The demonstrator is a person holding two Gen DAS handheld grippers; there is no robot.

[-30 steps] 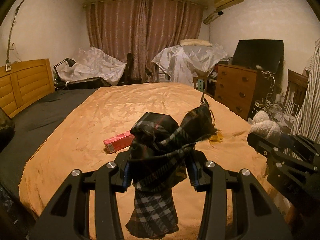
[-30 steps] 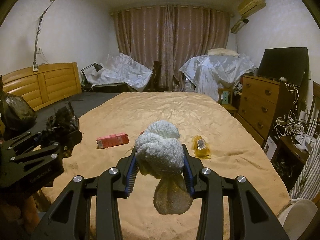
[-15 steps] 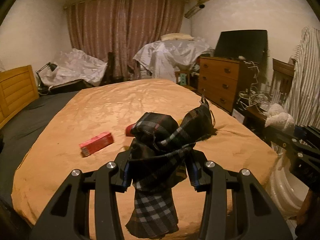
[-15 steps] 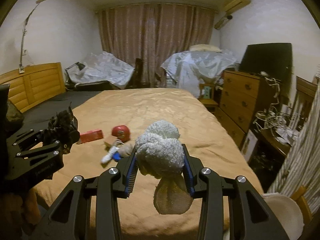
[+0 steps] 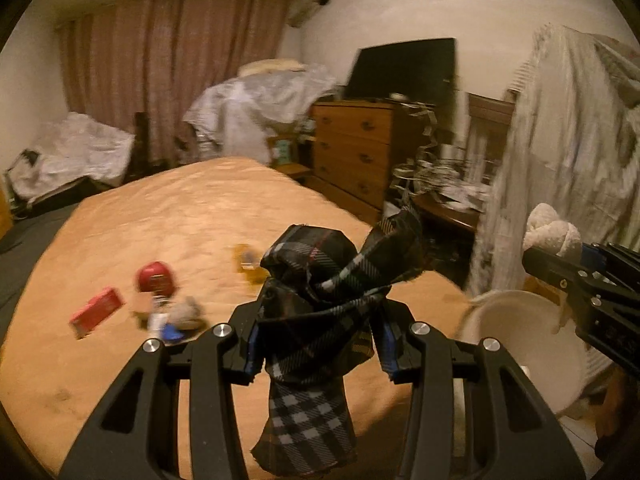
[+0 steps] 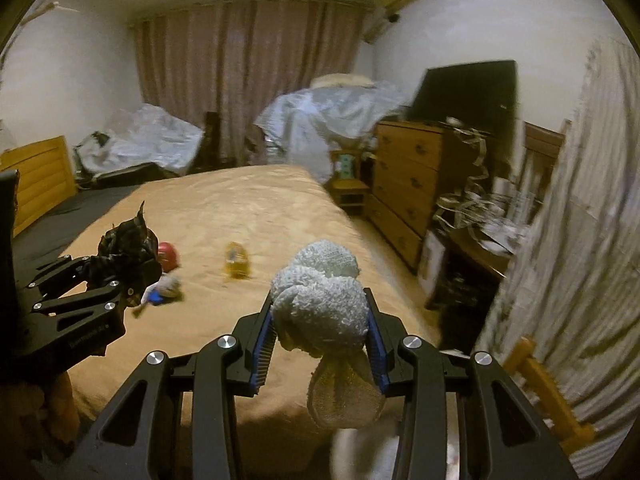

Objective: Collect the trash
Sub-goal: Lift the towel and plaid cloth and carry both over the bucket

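Observation:
My left gripper (image 5: 318, 344) is shut on a dark plaid cloth (image 5: 320, 288) that hangs below the fingers; it also shows in the right wrist view (image 6: 128, 246). My right gripper (image 6: 320, 344) is shut on a fluffy white sock (image 6: 320, 304), seen too in the left wrist view (image 5: 550, 234). On the orange bedspread (image 5: 180, 220) lie a red box (image 5: 96, 314), a red round object (image 5: 155, 278), a yellow packet (image 5: 246, 266) and a small grey and blue clump (image 5: 176, 318). A white bin (image 5: 516, 348) stands past the bed's right corner, below the right gripper.
A wooden dresser (image 5: 352, 148) with a dark screen (image 5: 404, 68) on top stands right of the bed. A cluttered low table (image 5: 436, 196) and a hanging pale cloth (image 5: 560, 140) are further right. Covered furniture (image 5: 256, 108) and curtains (image 5: 172, 64) fill the back wall.
Both grippers have swung to the right with their cloths still held. The white bin and hanging cloth have come into view, and the bed's trash has slid to the left.

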